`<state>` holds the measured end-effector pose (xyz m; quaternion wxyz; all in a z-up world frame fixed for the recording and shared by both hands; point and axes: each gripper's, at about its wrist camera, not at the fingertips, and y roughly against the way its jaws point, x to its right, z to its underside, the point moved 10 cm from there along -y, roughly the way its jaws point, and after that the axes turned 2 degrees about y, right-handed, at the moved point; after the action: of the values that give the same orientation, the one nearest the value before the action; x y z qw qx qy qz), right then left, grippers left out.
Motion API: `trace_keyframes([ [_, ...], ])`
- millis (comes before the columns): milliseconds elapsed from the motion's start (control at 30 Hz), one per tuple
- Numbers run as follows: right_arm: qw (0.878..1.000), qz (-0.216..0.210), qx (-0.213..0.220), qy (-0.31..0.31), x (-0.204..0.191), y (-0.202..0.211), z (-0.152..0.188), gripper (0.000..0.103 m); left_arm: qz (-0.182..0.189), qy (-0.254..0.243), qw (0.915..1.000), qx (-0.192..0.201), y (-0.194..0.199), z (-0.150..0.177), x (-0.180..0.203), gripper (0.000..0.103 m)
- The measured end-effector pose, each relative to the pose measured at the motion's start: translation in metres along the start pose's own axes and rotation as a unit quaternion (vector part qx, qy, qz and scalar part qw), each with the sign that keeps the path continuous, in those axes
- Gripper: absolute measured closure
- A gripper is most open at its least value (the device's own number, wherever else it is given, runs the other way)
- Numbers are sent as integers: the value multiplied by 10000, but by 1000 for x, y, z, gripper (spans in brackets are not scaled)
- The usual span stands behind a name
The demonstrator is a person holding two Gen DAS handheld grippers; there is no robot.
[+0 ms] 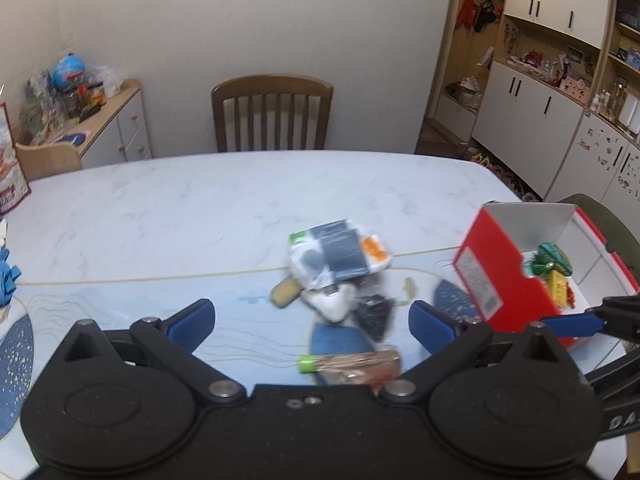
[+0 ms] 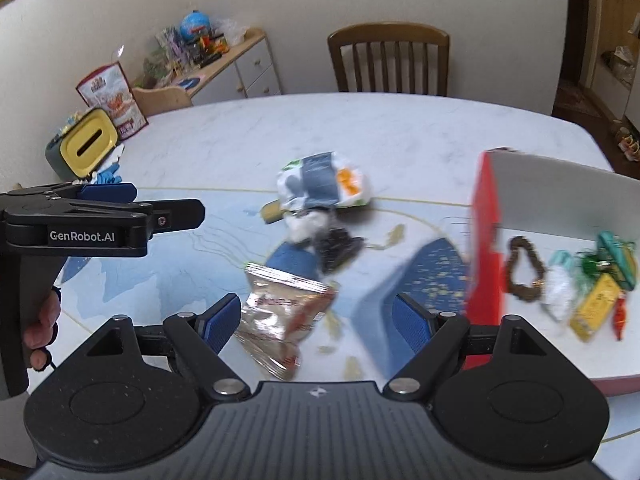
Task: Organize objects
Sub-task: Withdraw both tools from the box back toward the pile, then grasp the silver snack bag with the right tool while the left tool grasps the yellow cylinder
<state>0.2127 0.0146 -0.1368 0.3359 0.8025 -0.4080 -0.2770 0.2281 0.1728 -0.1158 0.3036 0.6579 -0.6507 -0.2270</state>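
Snack packets lie in a loose pile near the middle of the table [image 1: 160, 208], on a pale mat with blue patches; both views are motion-blurred. Red box [image 1: 492, 268], white inside, sits open at the right side of the table, just beside the pile. Contents visible from the right wrist: a brown ring-shaped item [image 2: 524, 270], a yellow packet [image 2: 594, 306], green and teal wrapped pieces, one small red piece. Largest pile item: white packet with dark panel and orange patch [image 1: 340, 254], at the far side. Nearer: silver-and-red foil bag [image 2: 280, 316], lying between the right gripper's [image 2: 316, 320] blue pads, not touched. Small dark packet [image 1: 374, 314] and a white item [image 1: 332, 302] between them. Left gripper [image 1: 312, 320]: jaws spread wide, nothing held, above the pile. Right gripper: jaws likewise apart, empty. A hand [image 2: 40, 328] holds the left gripper's handle.
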Motion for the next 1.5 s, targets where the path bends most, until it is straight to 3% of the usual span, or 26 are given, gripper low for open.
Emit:
trace_keyframes([
  [333,9984,229,-509,20,-33,-68,2,20,-163,187,9995,-220,-24,14,-49,0],
  [700,9936,620,-940,-96,-33,-118,4,20,-79,93,9993,-352,-49,23,-62,0],
  [1233,9906,554,-1248,-82,-31,-141,17,20,63,-92,9987,-500,-97,23,-55,1],
  [1500,9903,436,-1317,-100,-31,-143,22,20,98,-508,9972,-543,-139,19,-52,5],
])
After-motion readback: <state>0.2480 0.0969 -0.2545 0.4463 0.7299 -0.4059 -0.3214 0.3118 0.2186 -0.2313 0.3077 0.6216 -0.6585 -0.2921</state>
